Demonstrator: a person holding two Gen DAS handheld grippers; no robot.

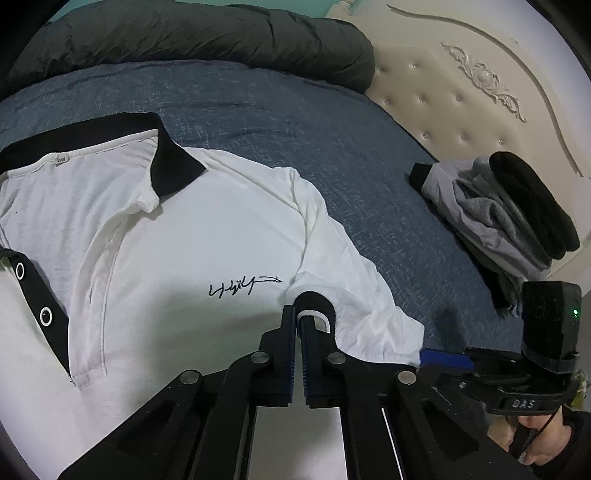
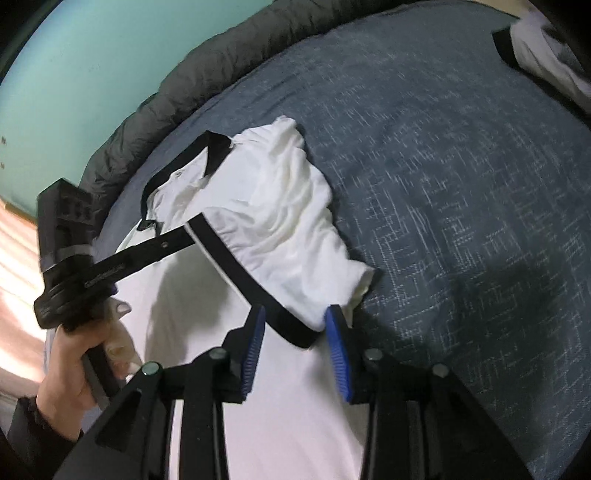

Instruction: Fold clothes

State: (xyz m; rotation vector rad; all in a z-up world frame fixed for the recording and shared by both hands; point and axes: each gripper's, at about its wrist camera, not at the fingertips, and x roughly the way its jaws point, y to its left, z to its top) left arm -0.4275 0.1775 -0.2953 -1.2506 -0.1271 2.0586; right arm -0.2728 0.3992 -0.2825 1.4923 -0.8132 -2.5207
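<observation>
On the blue bedspread lies a white polo shirt, front up, black collar toward the far side, w/ a small black signature on the chest. Its short sleeve w/ black cuff is folded back onto the body.

Left gripper is clamped tight on a fold of that black cuff, near the signature; a loop of cuff w/ white edging bulges above the tips. Right gripper has its blue pads parted, straddling the lower end of the cuff band; the pads don't look pressed on it, so I'd call it let go, not a grip. No earlier pic, so no more on that.

A pile of grey and black clothes sits well apart, near the cream headboard; a dark quilt runs along the far edge.

Risks, as I judge them:
- Only one pinch point holds the sleeve, so pulling it across may bunch or twist the fabric instead of laying a flat fold.
- Thin jersey can slip from the clamp if tugged fast.
- Right pads sit close to the cuff end; moving off carelessly could snag it and undo the fold.
- Soft bedspread gives way, so creases may set in underneath, unseen.
</observation>
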